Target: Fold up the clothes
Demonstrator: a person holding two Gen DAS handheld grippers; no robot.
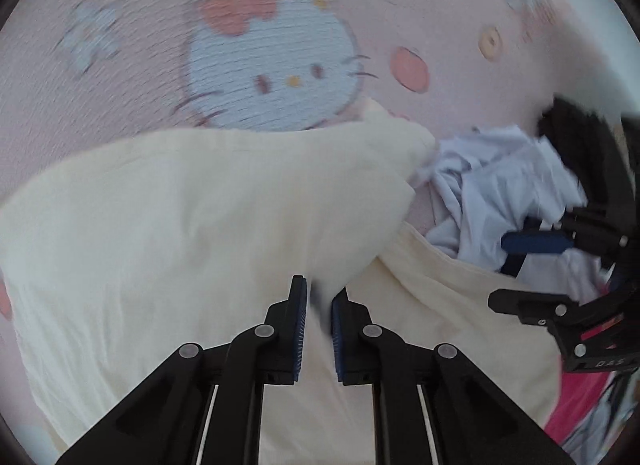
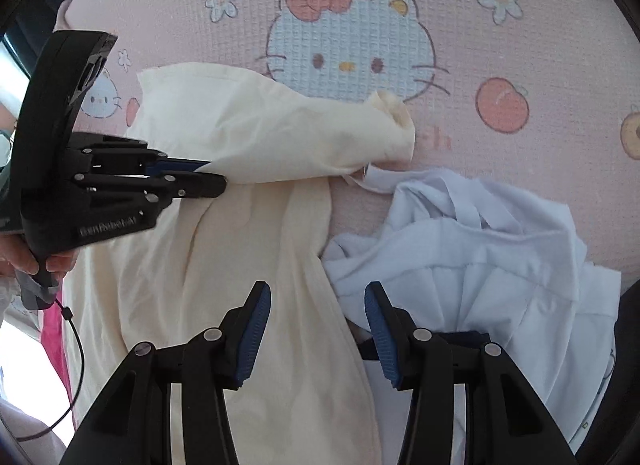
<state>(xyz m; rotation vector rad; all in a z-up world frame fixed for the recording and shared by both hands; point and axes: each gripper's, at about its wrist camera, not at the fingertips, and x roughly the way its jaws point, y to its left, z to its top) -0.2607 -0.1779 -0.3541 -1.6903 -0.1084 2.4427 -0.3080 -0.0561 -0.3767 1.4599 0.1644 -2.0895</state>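
Note:
A cream garment [image 1: 160,225] lies spread on a pink bed cover, with one fold raised. My left gripper [image 1: 319,305] is shut on that fold, and cream cloth is pinched between its blue pads. From the right wrist view, the left gripper [image 2: 214,175] comes in from the left and holds the edge of the cream garment [image 2: 260,129]. My right gripper [image 2: 318,297] hangs open over the seam where the cream cloth meets a crumpled white garment [image 2: 480,265]. Its pads touch nothing that I can see. The right gripper [image 1: 516,271] also shows at the right of the left wrist view, over the white garment [image 1: 500,185].
The pink cover with a cat print [image 2: 352,45] fills the far side. A dark item [image 1: 572,125] lies beyond the white garment. A bright pink cloth [image 1: 576,405] sits at the near edge. A hand [image 2: 24,261] grips the left tool's handle, with a cable trailing.

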